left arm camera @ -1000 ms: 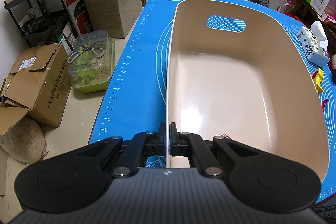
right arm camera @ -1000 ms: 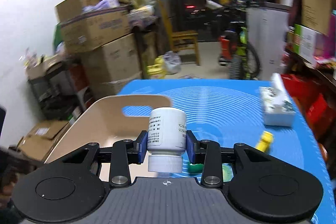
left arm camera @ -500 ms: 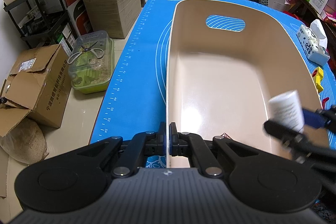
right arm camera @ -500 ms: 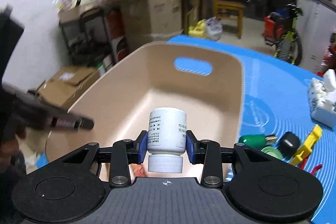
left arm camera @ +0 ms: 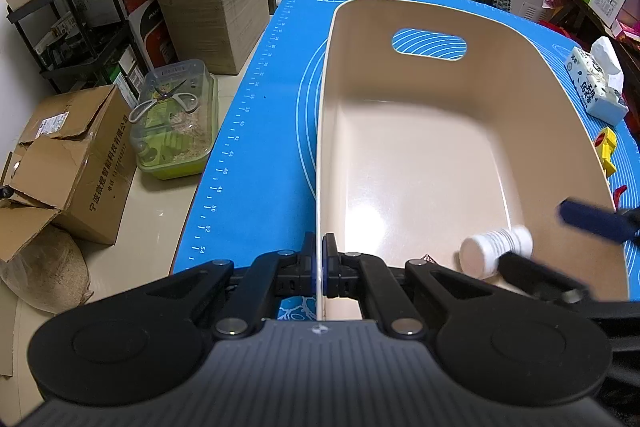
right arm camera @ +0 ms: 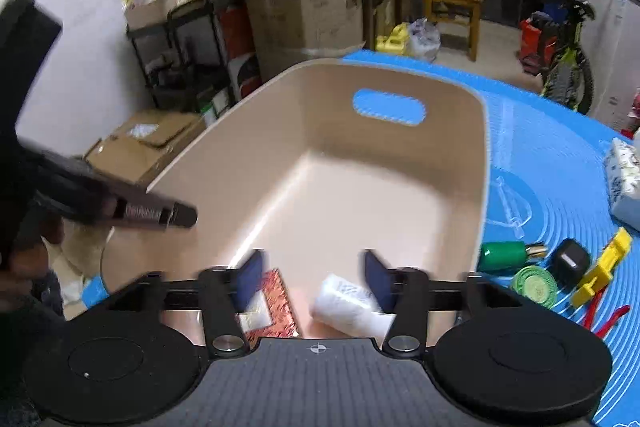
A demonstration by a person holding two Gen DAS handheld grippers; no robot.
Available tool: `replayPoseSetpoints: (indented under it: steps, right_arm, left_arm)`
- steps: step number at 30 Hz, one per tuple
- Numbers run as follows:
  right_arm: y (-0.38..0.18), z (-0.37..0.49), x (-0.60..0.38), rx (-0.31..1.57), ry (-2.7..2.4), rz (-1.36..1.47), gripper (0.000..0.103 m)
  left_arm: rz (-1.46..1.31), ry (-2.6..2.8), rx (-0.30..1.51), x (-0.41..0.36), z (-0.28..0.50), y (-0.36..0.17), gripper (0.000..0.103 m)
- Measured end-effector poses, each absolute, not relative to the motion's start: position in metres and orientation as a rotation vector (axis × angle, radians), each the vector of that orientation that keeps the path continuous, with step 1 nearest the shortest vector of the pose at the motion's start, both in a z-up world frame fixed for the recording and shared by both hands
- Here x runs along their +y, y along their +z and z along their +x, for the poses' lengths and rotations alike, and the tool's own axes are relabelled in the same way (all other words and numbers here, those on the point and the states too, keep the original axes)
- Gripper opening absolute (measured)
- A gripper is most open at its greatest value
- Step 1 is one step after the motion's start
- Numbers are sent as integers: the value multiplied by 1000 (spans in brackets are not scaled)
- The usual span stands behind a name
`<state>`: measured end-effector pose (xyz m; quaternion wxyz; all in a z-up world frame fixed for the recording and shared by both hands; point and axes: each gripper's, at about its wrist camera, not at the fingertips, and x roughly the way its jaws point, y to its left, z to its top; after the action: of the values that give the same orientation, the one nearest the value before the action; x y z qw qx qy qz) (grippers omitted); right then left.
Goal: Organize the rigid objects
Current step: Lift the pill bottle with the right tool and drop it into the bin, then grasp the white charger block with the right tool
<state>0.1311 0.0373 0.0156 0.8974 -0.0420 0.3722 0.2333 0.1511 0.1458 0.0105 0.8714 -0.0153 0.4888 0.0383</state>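
A beige bin [left arm camera: 440, 155] with a handle slot stands on the blue mat. My left gripper [left arm camera: 320, 267] is shut on the bin's near-left rim. My right gripper [right arm camera: 316, 281] is open over the bin's near end; it also shows in the left wrist view [left arm camera: 560, 243]. A white pill bottle [right arm camera: 348, 307] lies loose and tilted between and below its fingers, inside the bin; it also shows in the left wrist view [left arm camera: 494, 253]. A red patterned packet [right arm camera: 268, 303] lies on the bin floor beside it.
Right of the bin on the mat lie a green cylinder [right arm camera: 504, 255], a green disc [right arm camera: 534, 285], a black block [right arm camera: 570, 261], a yellow piece [right arm camera: 604, 267] and a tissue pack [left arm camera: 596, 87]. Cardboard boxes [left arm camera: 68, 163], a shelf and a bicycle stand around the table.
My right gripper moved down over the bin's near end and opened. The white bottle left its fingers and dropped into the bin. My left gripper has kept its hold on the rim.
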Motion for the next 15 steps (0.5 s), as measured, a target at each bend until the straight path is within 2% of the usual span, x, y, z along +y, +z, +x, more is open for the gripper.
replayPoseSetpoints:
  steps: [5,10,15]
  right_arm:
    - [32,131,14,718,442,-26,74]
    - [42,131,-12,680,395,3,80]
    - [43,134,-37,666,338,22,81]
  left_arm:
    - [-32,80,1022,146,151,11,4]
    - [-31,80,1022,147,152,11,4]
    - [-29,81,1022,147,152,11,4]
